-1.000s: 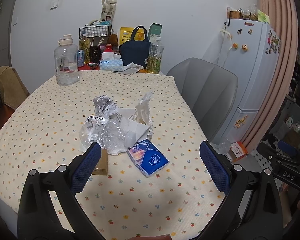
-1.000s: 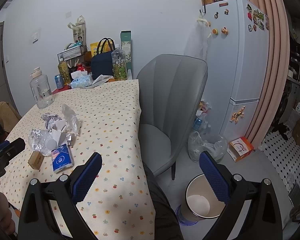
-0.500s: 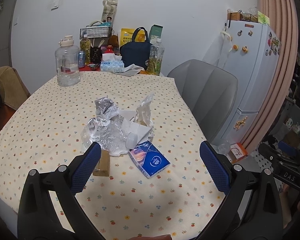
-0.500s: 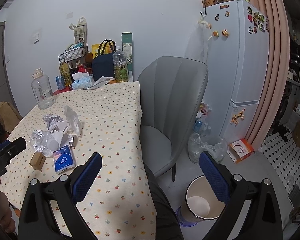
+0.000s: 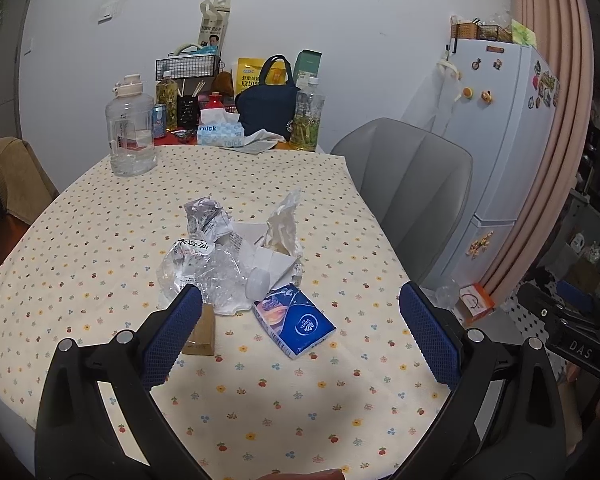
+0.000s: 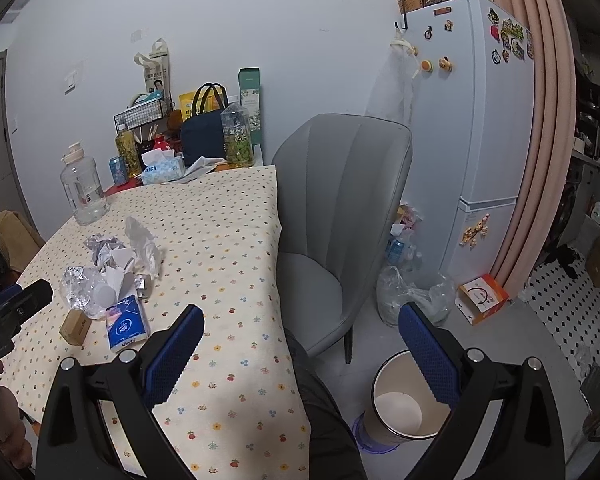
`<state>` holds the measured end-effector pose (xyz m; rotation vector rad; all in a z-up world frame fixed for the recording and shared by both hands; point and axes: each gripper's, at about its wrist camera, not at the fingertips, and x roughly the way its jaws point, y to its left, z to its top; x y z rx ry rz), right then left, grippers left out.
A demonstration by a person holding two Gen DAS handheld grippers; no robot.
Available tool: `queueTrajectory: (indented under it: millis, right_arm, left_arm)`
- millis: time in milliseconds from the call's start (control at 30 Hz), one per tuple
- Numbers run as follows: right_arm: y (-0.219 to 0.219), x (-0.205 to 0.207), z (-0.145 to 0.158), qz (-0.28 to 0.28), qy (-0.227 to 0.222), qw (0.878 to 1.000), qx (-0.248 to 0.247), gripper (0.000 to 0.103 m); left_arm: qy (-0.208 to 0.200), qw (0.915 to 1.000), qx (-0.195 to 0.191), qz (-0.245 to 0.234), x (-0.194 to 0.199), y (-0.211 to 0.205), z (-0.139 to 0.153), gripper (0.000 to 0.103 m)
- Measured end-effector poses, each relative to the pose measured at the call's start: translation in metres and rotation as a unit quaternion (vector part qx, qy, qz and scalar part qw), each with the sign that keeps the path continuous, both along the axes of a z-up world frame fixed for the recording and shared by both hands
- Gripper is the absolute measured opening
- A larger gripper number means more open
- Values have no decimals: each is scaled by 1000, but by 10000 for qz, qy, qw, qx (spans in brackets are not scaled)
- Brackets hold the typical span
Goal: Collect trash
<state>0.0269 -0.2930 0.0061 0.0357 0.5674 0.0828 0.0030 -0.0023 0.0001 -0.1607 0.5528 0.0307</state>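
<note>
A pile of trash lies mid-table: a crushed clear plastic bottle [image 5: 208, 276], crumpled paper [image 5: 206, 216], a clear plastic wrapper [image 5: 284, 224], a blue tissue pack [image 5: 296, 320] and a small brown box [image 5: 200, 332]. The pile also shows in the right wrist view [image 6: 108, 272]. My left gripper [image 5: 300, 304] is open and empty, above the table's near edge, short of the pile. My right gripper [image 6: 300, 320] is open and empty, over the table's right edge. A white bin [image 6: 404, 404] stands on the floor below it.
A large water jug [image 5: 130, 140], tissue box [image 5: 220, 132], navy bag [image 5: 268, 108] and bottles stand at the table's far end. A grey chair [image 6: 340, 220] sits right of the table, with a fridge [image 6: 480, 120], plastic bag [image 6: 408, 296] and orange box [image 6: 482, 298] beyond.
Both grippers have shifted slightly; the left view has drawn a little back and up from the pile. Both stay open and empty.
</note>
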Motion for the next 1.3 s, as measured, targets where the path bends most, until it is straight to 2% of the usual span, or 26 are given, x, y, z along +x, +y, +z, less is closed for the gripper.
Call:
queueTrajectory:
  millis: [500,767,1000,1300]
  right_arm:
    - [-9,-4,11,10,-172,9998,29,96]
    - [-1,-4,10,44,-215,9996,-154,96]
    - [13,-4,10,358,-246,9990,-125,96]
    - [43,7,6,788,-136,9968,-28,96]
  left_arm:
    - [-26,9999,124,22,1,-3,6,98]
    - [-6,10000,77,43,0,1,3,98]
    - [-49,9999,17,108,-3,9,4,98]
    - [11,9990,-92,436,0,39,-1,98]
